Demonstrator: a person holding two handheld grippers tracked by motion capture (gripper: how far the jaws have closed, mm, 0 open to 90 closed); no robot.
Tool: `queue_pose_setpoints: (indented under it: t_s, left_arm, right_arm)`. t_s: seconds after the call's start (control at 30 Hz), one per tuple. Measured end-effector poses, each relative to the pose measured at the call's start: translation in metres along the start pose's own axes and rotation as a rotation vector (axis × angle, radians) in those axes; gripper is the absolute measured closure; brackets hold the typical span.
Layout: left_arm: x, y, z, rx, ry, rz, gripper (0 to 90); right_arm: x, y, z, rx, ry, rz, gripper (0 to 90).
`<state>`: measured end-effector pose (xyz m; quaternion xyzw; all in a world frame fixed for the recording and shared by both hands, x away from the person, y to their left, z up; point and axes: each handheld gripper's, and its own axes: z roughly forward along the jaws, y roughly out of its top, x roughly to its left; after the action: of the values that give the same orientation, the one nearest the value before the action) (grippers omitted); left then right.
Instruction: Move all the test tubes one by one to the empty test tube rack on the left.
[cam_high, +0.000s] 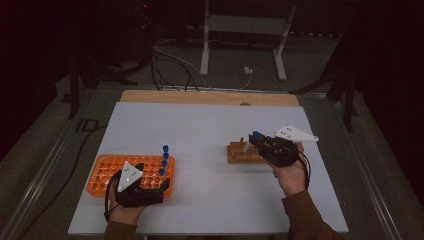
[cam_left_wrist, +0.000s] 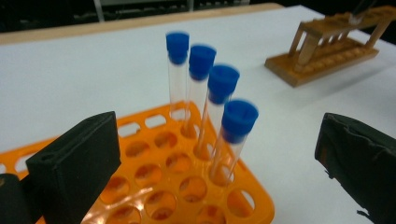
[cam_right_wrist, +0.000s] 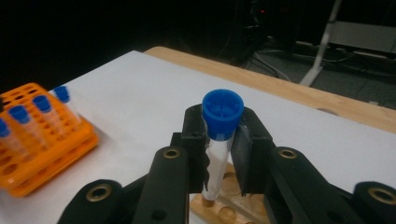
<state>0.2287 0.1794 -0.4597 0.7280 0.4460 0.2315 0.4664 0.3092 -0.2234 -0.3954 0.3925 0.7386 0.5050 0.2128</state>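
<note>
The right gripper is clamping a blue-capped tube upright, just above the wooden rack at the right. The left gripper is sitting with jaws wide apart at the orange rack, near its four capped tubes.

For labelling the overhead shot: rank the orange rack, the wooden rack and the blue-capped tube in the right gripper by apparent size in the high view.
1. orange rack, largest, though the left gripper covers part of it.
2. wooden rack, smaller, partly behind the right gripper.
3. blue-capped tube, by far the smallest.
</note>
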Motion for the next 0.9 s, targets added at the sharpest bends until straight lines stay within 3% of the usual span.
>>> queue_pose_setpoints:
  t_s: [0.23, 0.33, 0.53, 0.73, 0.9]
  left_arm:
    - [-0.012, 0.012, -0.003, -0.032, -0.024, 0.023, 1.0]
    - [-0.024, 0.019, -0.004, -0.059, -0.034, 0.05, 3.1]
    - [-0.051, 0.035, 0.002, -0.087, -0.094, 0.099, 4.6]
    - [-0.07, 0.042, 0.017, -0.08, -0.144, 0.113, 7.3]
    - [-0.084, 0.042, 0.03, -0.05, -0.167, 0.147, 8.1]
  right_arm:
    - [0.011, -0.005, 0.003, 0.031, 0.054, -0.01, 76.3]
    - [0.018, -0.007, 0.007, 0.044, 0.076, -0.021, 76.3]
    - [0.03, -0.011, 0.013, 0.067, 0.106, -0.038, 76.3]
    - [0.041, -0.016, 0.017, 0.089, 0.147, -0.038, 76.3]
    - [0.049, -0.019, 0.02, 0.104, 0.178, -0.037, 76.3]
